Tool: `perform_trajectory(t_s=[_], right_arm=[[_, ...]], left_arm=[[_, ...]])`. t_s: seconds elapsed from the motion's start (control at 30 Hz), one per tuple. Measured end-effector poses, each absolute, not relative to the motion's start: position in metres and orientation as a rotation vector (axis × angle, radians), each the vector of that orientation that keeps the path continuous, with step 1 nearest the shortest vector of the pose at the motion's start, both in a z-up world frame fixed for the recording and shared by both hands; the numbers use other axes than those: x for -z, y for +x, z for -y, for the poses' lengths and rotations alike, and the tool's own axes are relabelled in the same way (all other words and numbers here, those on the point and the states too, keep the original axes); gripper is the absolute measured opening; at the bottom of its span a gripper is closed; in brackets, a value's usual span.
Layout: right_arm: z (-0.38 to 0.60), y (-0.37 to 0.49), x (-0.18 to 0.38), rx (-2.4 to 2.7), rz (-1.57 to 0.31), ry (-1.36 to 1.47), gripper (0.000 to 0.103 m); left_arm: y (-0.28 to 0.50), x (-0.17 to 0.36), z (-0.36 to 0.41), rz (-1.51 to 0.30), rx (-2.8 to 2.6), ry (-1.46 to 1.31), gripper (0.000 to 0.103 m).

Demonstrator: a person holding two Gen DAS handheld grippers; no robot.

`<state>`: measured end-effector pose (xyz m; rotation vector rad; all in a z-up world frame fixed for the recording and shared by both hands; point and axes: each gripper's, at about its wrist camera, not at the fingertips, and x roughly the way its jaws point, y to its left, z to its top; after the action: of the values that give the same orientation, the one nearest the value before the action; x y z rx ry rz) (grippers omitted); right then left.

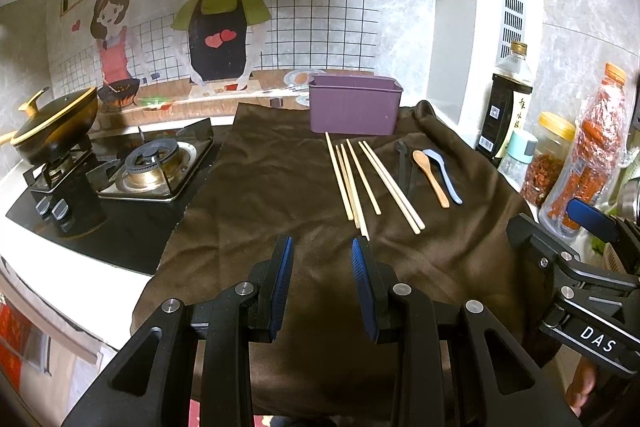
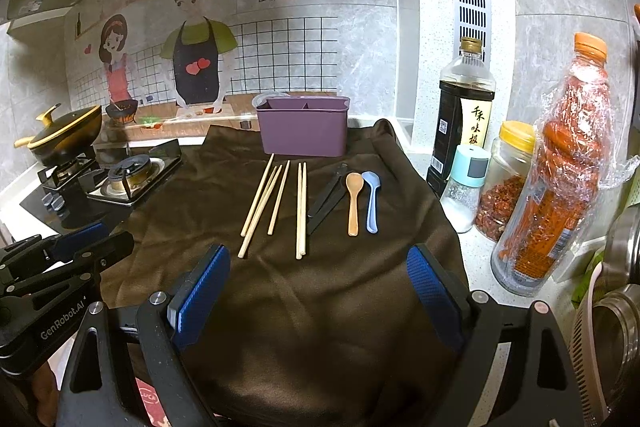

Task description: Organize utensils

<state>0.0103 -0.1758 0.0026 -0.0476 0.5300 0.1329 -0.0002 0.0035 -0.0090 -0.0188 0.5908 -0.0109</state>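
1. Since both my grippers hang empty over the near cloth [image 2: 320, 307], I judge the first pick is due: my left gripper [image 1: 322, 287] stands part open, my right gripper [image 2: 320, 291] wide open.
2. I should lower one over the chopsticks [image 2: 276, 203], close on a pair mid-length, and carry it to the far purple holder [image 2: 302, 127].
3. Left to right I count six pale chopsticks, two black utensils [image 2: 326, 195], one orange spoon [image 2: 353, 203] and one blue spoon [image 2: 372, 201].
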Motion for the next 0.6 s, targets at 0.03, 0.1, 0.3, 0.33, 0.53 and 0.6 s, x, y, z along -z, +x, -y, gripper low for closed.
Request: perform_trajectory(t_s=[0.03, 0.1, 0.3, 0.33, 0.53, 0.6], right_arm=[[0.1761, 0.0106, -0.0026, -0.133, -0.531, -0.047, 0.088], [0.1760, 0.0104, -0.0025, -0.134, -0.531, -0.048, 0.088], [0.1760, 0.0105, -0.0022, -0.134, -0.531, -0.048, 0.088], [0.1762, 0.0108, -0.0022, -0.135, -0.532, -0.048, 0.088], [0.1764, 0.0107, -0.0020, -0.134, -0.532, -0.047, 0.088], [0.1759, 0.0106, -0.0021, -0.134, -0.532, -0.048, 0.088]], left_arm=[[-0.0001, 0.0087, -0.0037, -0.591, 0.012, -0.019, 0.032], [0.0002, 0.0106, -0.0015, -0.592, 0.010, -0.018, 0.032], [0.0005, 0.0101, -0.0024, -0.593, 0.012, -0.019, 0.032], [0.0005, 0.0098, -0.0027, -0.594, 0.012, -0.020, 0.032], [0.0007, 0.0097, -0.0031, -0.593, 0.012, -0.019, 0.032], [0.0011, 0.0102, -0.0030, -0.594, 0.012, -0.019, 0.032]])
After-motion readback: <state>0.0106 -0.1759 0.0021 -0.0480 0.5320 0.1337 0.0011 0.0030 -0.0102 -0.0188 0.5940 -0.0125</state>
